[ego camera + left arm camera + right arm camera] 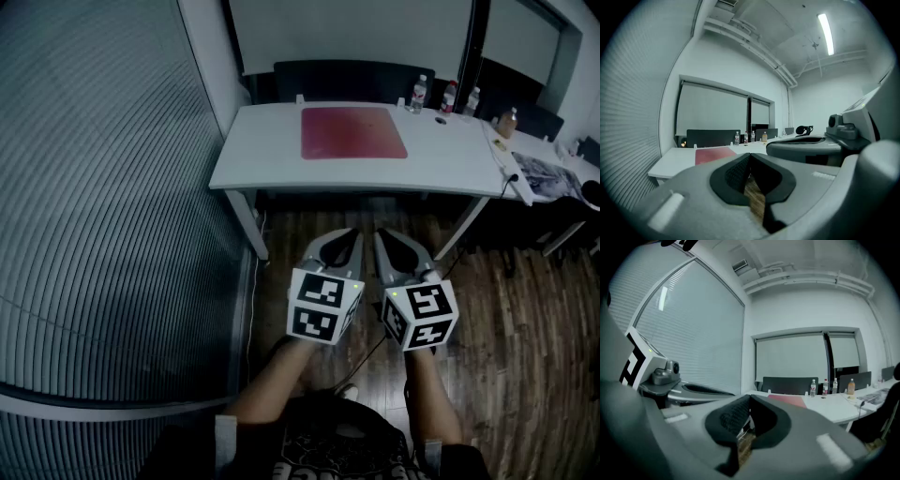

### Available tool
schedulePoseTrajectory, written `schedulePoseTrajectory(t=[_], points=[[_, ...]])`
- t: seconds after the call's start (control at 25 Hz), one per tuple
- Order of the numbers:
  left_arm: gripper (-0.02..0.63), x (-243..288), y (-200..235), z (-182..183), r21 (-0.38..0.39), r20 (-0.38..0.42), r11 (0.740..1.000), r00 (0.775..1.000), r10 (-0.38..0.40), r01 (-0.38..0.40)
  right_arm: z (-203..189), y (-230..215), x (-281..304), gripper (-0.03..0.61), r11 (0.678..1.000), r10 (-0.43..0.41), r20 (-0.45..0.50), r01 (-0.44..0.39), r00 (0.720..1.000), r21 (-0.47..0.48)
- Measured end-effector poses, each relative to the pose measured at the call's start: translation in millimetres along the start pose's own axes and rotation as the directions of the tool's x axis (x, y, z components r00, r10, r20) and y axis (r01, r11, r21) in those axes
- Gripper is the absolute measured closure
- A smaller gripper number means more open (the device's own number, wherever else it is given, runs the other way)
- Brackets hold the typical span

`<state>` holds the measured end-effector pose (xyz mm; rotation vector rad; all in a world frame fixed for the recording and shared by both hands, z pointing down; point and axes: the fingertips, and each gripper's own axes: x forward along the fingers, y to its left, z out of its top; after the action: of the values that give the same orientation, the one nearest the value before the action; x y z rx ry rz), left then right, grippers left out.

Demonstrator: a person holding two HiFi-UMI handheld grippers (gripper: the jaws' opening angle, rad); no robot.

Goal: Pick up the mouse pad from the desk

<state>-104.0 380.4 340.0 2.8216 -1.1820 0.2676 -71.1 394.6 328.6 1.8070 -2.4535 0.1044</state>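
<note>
A red mouse pad (353,132) lies flat on the white desk (272,150), near its middle. The pad also shows as a red strip far ahead in the left gripper view (714,154) and in the right gripper view (790,400). Both grippers hang side by side over the wooden floor, well short of the desk's front edge. My left gripper (352,234) is shut with nothing in it, and my right gripper (381,235) is shut and empty too. In each gripper view the black pads meet at the tip: left gripper (750,155), right gripper (750,397).
Several bottles (419,94) stand at the desk's back right, in front of a dark chair (353,79). A cable and crumpled cloth (548,175) lie on the desk's right end. Window blinds (94,187) fill the left side. Desk legs (248,223) slant to the floor.
</note>
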Motion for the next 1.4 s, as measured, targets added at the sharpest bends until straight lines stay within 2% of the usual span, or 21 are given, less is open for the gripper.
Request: schedulePoseTrajectory(t=[0.84, 1.12, 1.4], points=[[0.609, 54, -53, 0, 0.022, -0.041, 1.000, 0.999, 0.011, -0.010, -13, -68, -19, 0.577, 0.999, 0.025, 0.006, -0.025, 1.000, 0.032], [0.609, 84, -37, 1, 0.012, -0.044, 1.000, 0.999, 0.013, -0.013, -17, -90, 6, 0.577, 0.999, 0.022, -0.007, -0.022, 1.000, 0.040], [0.609, 127, 12, -3, -0.006, -0.053, 1.000, 0.999, -0.002, 0.002, -22, -104, 69, 0.577, 0.999, 0.007, -0.037, -0.005, 0.999, 0.034]])
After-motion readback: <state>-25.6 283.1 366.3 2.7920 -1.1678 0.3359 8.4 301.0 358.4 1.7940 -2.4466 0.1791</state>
